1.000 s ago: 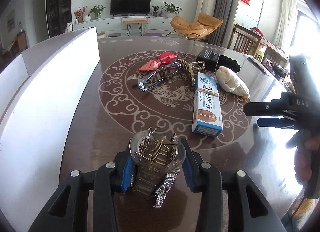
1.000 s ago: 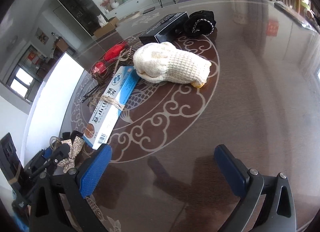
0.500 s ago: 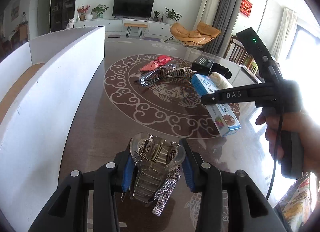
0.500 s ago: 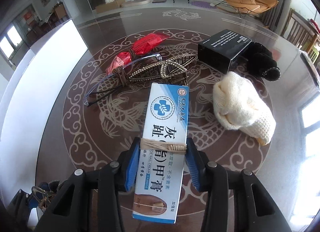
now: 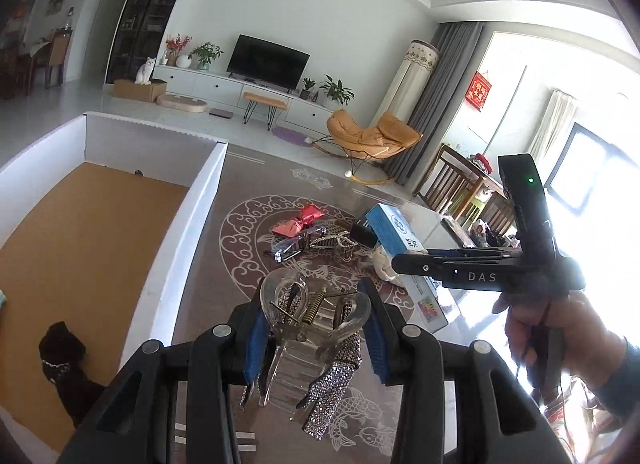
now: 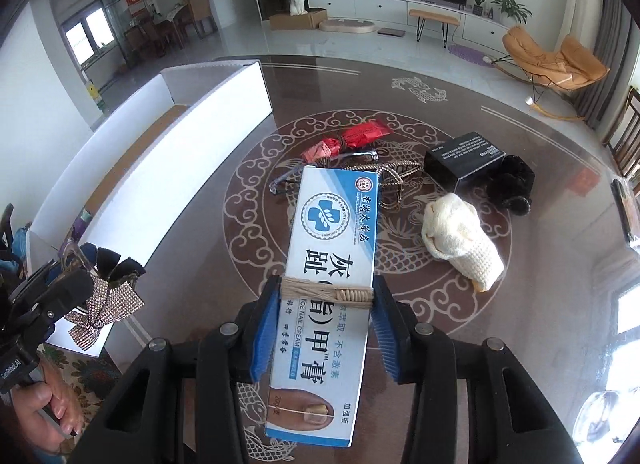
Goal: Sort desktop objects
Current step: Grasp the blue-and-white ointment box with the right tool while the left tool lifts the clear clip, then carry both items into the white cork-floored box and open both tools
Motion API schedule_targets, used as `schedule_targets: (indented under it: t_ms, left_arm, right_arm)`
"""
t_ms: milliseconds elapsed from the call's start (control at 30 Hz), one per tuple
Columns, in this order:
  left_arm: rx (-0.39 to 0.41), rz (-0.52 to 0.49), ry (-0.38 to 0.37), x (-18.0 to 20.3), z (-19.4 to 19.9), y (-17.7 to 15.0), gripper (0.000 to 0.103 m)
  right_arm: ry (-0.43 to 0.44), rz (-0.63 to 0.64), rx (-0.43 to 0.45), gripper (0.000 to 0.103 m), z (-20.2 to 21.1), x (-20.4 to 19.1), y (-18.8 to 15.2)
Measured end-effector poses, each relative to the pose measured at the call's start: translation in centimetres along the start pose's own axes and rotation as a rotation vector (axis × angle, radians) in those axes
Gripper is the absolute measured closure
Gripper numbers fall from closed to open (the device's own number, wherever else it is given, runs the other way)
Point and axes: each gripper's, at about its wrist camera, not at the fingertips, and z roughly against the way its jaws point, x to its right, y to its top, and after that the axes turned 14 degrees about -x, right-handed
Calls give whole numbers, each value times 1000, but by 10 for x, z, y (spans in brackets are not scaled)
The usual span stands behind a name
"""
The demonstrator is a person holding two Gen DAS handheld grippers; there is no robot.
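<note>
- Left gripper [image 5: 314, 334]: jaws drawn in on a clear hair claw clip [image 5: 316, 314], blue pads pressing its two sides; a rhinestone bow [image 5: 332, 392] hangs from the clip below the jaws. The load is held off the table.
- Right gripper [image 6: 326, 328]: jaws clamped across a blue-and-white nail cream box [image 6: 330, 292], at the band of twine [image 6: 328, 294] tied round its middle. The box runs lengthwise between the jaws, one end well ahead of the tips and the other back toward the camera; it too is clear of the table.
- White storage box [image 5: 188, 224], brown floor: to the left of the left jaws, its near wall just beside them. A black item [image 5: 66, 368] lies inside, left of and behind the jaw tips.
- Dark patterned table [image 6: 540, 304]: beneath both grippers.
- Ahead of the right jaws, past the far end of the held box: red wrapped packet [image 6: 352, 138], eyeglasses [image 6: 288, 180] and a beaded gold hair clip [image 6: 396, 178], close together.
- Ahead and to the right of the right jaws: cream knitted item [image 6: 460, 238]; beyond it a black box [image 6: 464, 160] touching a black fluffy item [image 6: 512, 184].
- A hand [image 5: 560, 328] grips the right gripper's handle, right of the left jaws.
</note>
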Motion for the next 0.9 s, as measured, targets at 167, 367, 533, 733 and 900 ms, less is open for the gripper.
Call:
schedule_targets:
  t_ms: [167,367,533,733,900]
  left_arm:
    - [36,54,154,-56,47,21,61]
    - [-51,200,356,-153,51,12,61]
    - [-160,305,399,-208,35,-3,61]
    - [-179,364,463,-218,33,-6,7]
    - [-129,331,525,-204,35,-8,3]
  right_arm:
    - [99,94,102,59,26,-80,58]
    - [246,275,131,59,16,-208,103]
    - [230,350,51,59,-45,-280,113]
    - [233,252,-62,30,-105,-297,108]
    - [244,235,16,22,-92,-280,98]
